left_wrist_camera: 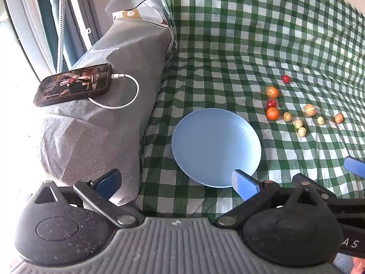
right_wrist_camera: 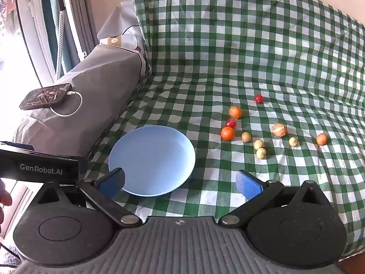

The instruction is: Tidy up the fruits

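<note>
Green-checked cloth point(right_wrist_camera: 228, 57) carries the scattered small fruits point(right_wrist_camera: 259, 144) at about one o'clock from the wide-open, empty right gripper point(right_wrist_camera: 180, 183), nearer to it than to the equally open, empty left gripper point(left_wrist_camera: 175, 182), with the bare blue plate point(right_wrist_camera: 151, 159) just ahead.

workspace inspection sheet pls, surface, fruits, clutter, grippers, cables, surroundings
surface: green-and-white checked cloth, wrinkled, running up the back.
job's things: blue plate, nothing on it; small fruits loose on the cloth to its right: orange fruit nearest the plate, red fruit farthest back, pale yellow fruit nearest the camera.
clutter: phone, screen lit, on a grey cushion.
grippers: left gripper and right gripper, jaws open, holding nothing, near the plate's front rim.
cables: white charging cable plugged into the phone.
surroundings: window frame at left.
</note>
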The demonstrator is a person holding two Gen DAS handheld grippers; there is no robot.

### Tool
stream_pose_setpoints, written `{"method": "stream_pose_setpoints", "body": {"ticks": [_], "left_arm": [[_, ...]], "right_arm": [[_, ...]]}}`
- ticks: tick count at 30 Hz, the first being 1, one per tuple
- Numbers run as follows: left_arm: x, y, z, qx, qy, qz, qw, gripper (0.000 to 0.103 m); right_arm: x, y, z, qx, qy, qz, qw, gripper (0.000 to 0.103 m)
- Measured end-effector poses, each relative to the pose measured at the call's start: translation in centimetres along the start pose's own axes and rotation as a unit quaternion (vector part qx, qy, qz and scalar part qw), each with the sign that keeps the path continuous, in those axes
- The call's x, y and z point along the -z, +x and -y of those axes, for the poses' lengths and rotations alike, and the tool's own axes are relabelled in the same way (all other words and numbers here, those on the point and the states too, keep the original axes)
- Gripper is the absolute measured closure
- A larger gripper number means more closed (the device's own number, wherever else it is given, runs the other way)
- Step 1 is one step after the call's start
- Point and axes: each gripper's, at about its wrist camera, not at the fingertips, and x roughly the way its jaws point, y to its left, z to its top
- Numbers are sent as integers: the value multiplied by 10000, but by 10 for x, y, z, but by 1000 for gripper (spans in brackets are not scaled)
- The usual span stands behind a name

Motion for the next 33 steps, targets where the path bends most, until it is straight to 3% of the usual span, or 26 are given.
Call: {"method": "stream_pose_setpoints", "body": {"ticks": [33], "left_arm": [[4,7,-3,-39,47,-49,10000,0]], "right_arm": [[2,6,0,42,-30,-139,9999,1]]}}
